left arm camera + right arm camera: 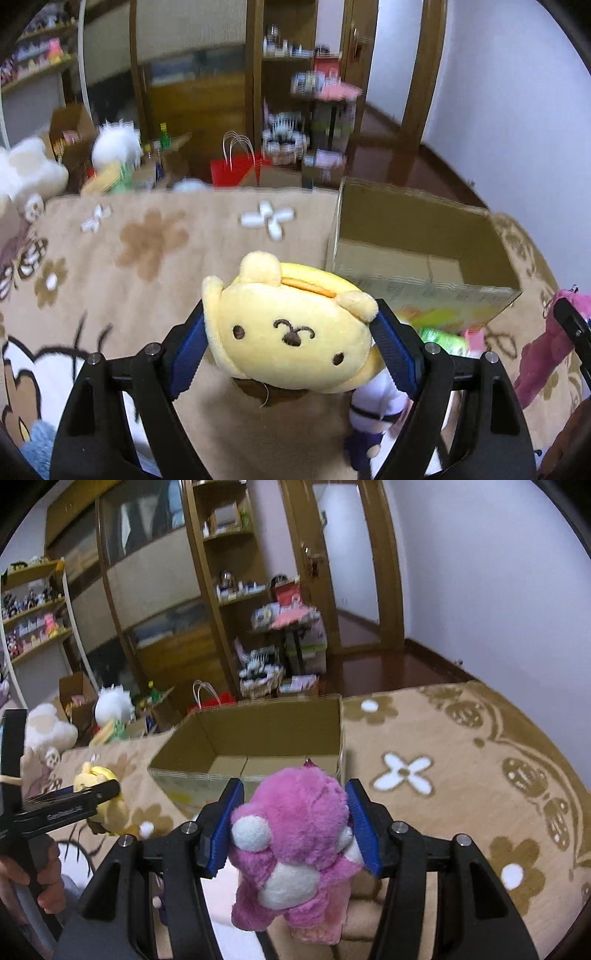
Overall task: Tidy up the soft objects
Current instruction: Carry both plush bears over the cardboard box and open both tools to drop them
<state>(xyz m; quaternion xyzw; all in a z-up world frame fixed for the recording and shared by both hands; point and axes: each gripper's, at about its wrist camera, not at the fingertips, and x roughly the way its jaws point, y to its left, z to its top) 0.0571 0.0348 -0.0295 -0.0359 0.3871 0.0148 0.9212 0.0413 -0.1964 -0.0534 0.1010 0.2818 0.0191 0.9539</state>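
The left gripper [291, 332] is clamped on the yellow plush [291, 325], with the blue pads [188, 354] pressing its two sides so that the soft body bulges between them; the toy is carried clear of the patterned blanket [147, 240], face toward the camera. The right gripper [295, 827] grips the pink plush [291, 845] in the same way, across the head, leaving the body to hang free below the jaws. Both toys are held near the open cardboard box [258, 734], which stands on the blanket ahead of the two grippers and between them; this placement suits a drop into the open top, and the box interior appears empty, though motion blur limits certainty. A white-and-purple plush [373, 417] lies on the blanket just below the left gripper, not yet collected. Gripping across the widest soft section likely prevents slippage during transport. The likely current step is carrying both toys to the box.
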